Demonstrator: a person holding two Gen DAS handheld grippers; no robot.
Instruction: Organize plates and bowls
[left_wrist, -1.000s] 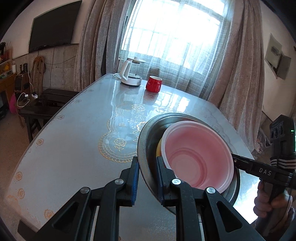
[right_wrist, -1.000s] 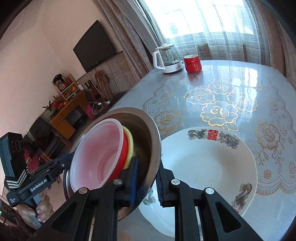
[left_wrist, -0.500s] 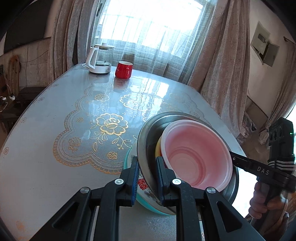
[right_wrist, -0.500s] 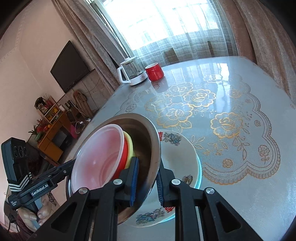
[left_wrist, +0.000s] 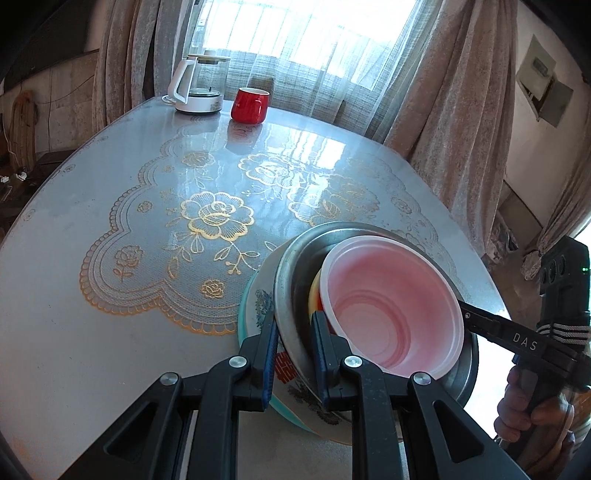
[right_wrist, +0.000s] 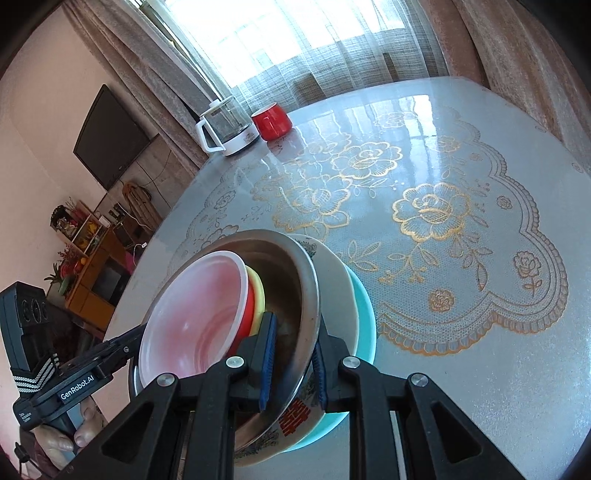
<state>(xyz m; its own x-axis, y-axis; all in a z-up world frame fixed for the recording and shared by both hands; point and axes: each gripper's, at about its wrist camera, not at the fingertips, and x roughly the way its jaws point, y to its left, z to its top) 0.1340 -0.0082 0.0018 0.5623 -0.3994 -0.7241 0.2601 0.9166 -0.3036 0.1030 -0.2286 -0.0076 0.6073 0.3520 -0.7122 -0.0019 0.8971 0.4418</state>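
Note:
A steel bowl (left_wrist: 291, 266) (right_wrist: 306, 280) holds a nest of plastic bowls: a pale pink one (left_wrist: 391, 306) (right_wrist: 195, 317) on top, with red and yellow rims (right_wrist: 256, 291) showing behind it. My left gripper (left_wrist: 293, 354) is shut on the steel bowl's near rim. On the opposite rim my right gripper (right_wrist: 290, 358) is shut too. The steel bowl hangs over, or rests in, a white patterned plate (right_wrist: 338, 291) (left_wrist: 264, 291) stacked on a teal plate (right_wrist: 365, 314). I cannot tell whether it touches the plate.
The plates lie near the front edge of a round table (left_wrist: 110, 192) under a glossy lace-patterned cover. A white kettle (left_wrist: 197, 86) and a red mug (left_wrist: 251, 105) stand at the far edge by the curtained window. A person's hand (left_wrist: 532, 410) grips the right gripper's handle.
Both grippers carried the steel bowl with its nested bowls across the table and downward, over the patterned plate. The plate stack has come under the bowl. Both grips stayed the same.

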